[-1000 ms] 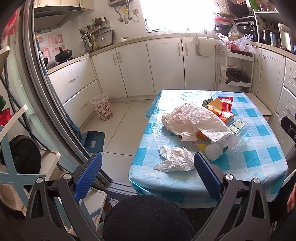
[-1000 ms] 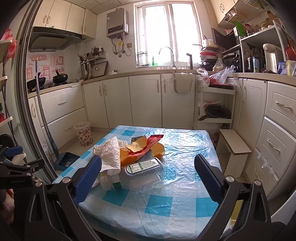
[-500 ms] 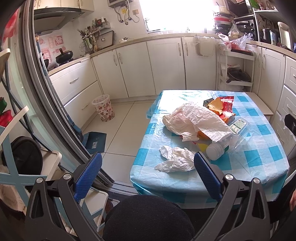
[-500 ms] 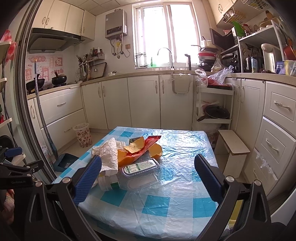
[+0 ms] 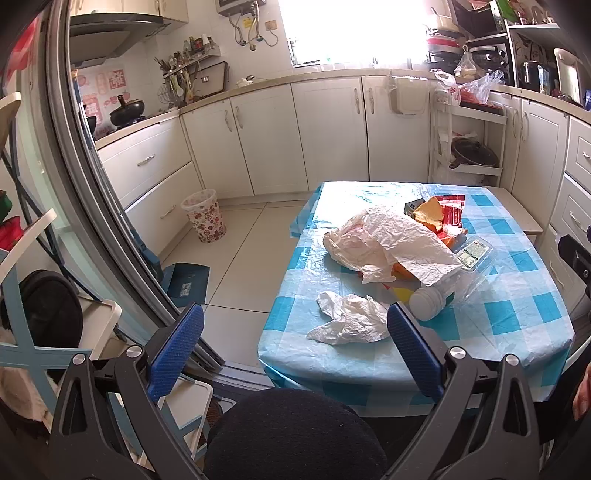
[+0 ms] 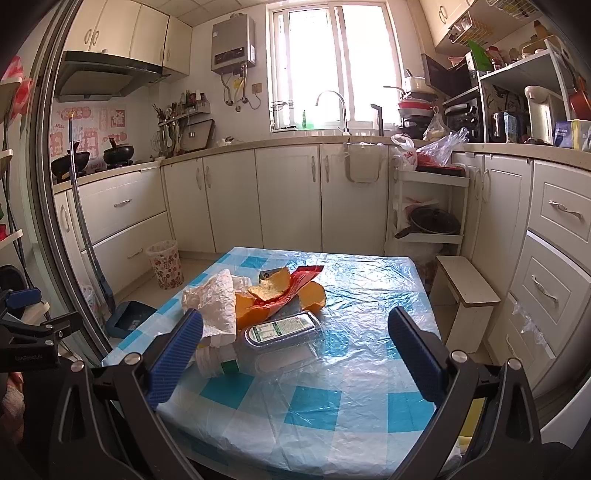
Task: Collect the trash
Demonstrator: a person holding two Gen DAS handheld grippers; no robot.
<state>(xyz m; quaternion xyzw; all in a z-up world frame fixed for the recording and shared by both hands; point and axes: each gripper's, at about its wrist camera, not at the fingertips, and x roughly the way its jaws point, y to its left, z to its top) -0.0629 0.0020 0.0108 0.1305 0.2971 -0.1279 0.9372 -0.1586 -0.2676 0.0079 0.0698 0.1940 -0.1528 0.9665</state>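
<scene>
Trash pile [image 5: 399, 247] mid-table [image 5: 517, 317], near edge bare

White cabinets [image 6: 288, 195], a stool [image 6: 467, 286], a faucet [image 6: 332, 107].

The big crumpled paper [image 5: 391, 243] covered most of the orange peel [image 5: 402, 271], and in the right wrist view the left blue pad hid that paper's near end. The white bottle [image 5: 426, 303] showed only its cap end, its body lost under paper and the clear plastic box [image 5: 476, 254]. Print on the box's label [image 6: 282, 326] was too small to read. The bench [image 5: 517, 321] ran off behind the left gripper's frame at its near edge. The window [image 5: 354, 29] was blown out white. At the far right edge, a sliver of a hand [image 5: 583, 391] was cut off.
</scene>
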